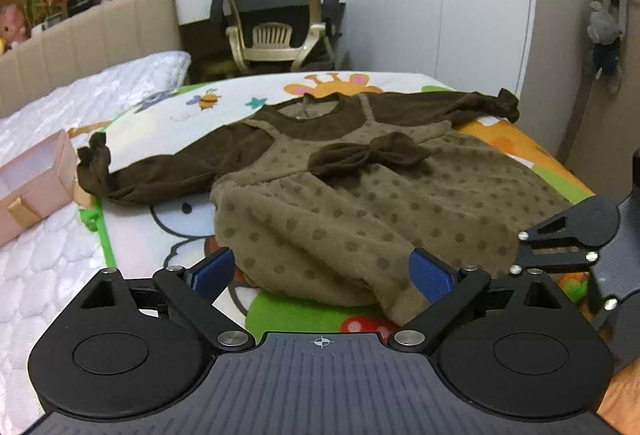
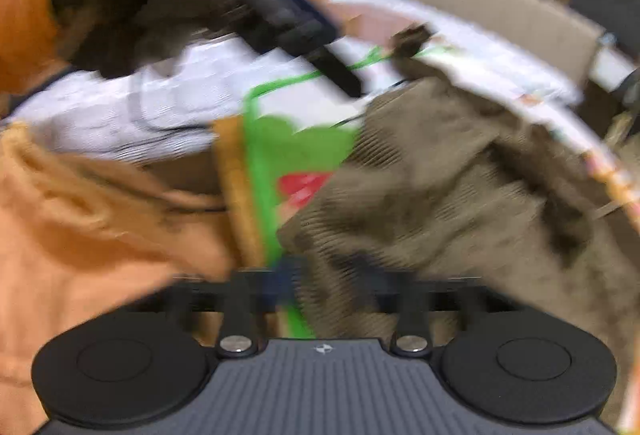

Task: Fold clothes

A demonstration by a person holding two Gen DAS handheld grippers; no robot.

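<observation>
Left gripper (image 1: 322, 271) fingers spread over dress (image 1: 360, 203) hem, right gripper (image 2: 320, 287) closed

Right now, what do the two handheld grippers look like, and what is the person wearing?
The left gripper is matt black with two round side discs, a ribbed dark grey body bearing a small white crosshair mark, silver pivot pins and blue pads on its fingers. The right gripper is the same build, blurred. An orange sleeve shows beside it.
</observation>
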